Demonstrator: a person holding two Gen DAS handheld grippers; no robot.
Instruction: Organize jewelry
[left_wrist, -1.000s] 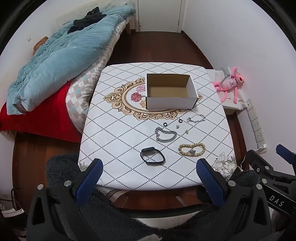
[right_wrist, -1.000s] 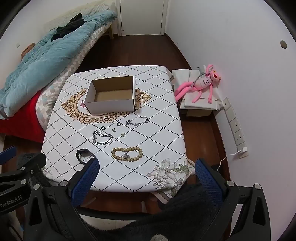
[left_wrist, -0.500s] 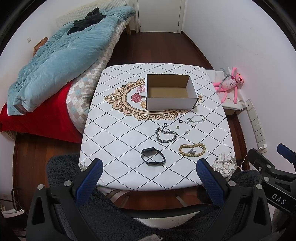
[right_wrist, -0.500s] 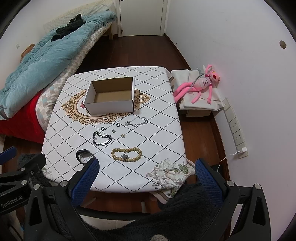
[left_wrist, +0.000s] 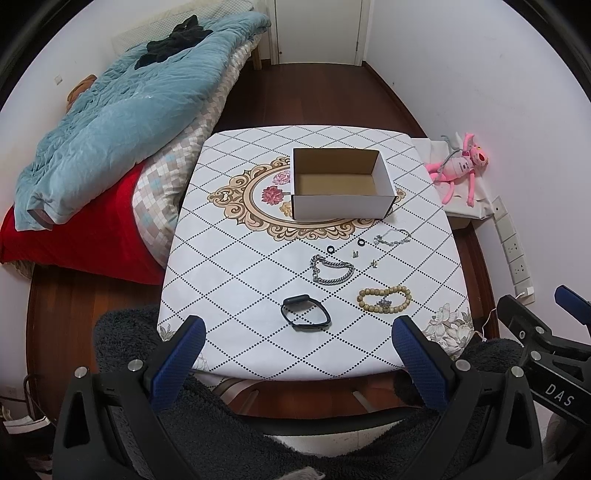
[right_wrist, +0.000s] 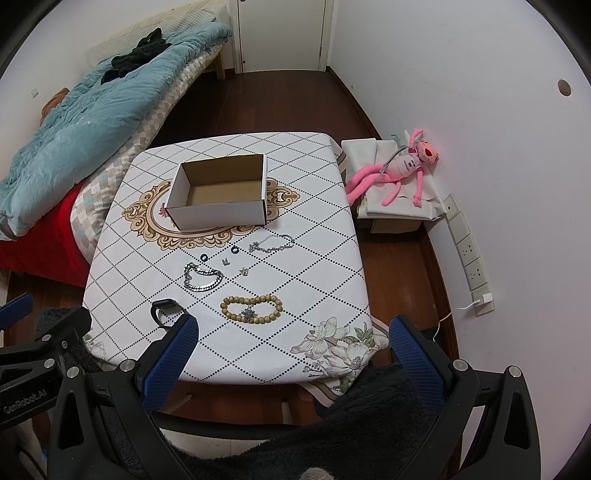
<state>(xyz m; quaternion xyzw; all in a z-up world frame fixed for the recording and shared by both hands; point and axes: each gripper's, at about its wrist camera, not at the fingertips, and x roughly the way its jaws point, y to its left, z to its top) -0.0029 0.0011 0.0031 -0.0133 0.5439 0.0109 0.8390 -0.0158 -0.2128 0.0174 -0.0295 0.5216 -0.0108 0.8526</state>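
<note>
An open white cardboard box (left_wrist: 341, 201) (right_wrist: 221, 214) stands empty on the patterned table (left_wrist: 229, 266). In front of it lie a black band (left_wrist: 305, 312) (right_wrist: 162, 312), a silver chain bracelet (left_wrist: 331, 273) (right_wrist: 202, 279), a wooden bead bracelet (left_wrist: 384, 300) (right_wrist: 252, 309), a thin silver chain (left_wrist: 392, 236) (right_wrist: 272, 244), two black rings (left_wrist: 330, 250) (left_wrist: 361, 242) and two small silver pieces (left_wrist: 355, 254) (left_wrist: 373, 263). My left gripper (left_wrist: 295, 332) and right gripper (right_wrist: 291, 332) are both open and empty, held above the table's near edge.
A bed with a blue quilt (left_wrist: 122, 107) and red cover stands left of the table. A pink plush toy (right_wrist: 399, 166) lies on a white-draped box at the right by the wall. A dark fuzzy chair (left_wrist: 236, 428) is below the grippers.
Both grippers have drifted very slightly; the view is nearly the same. Nothing on the table has moved.
</note>
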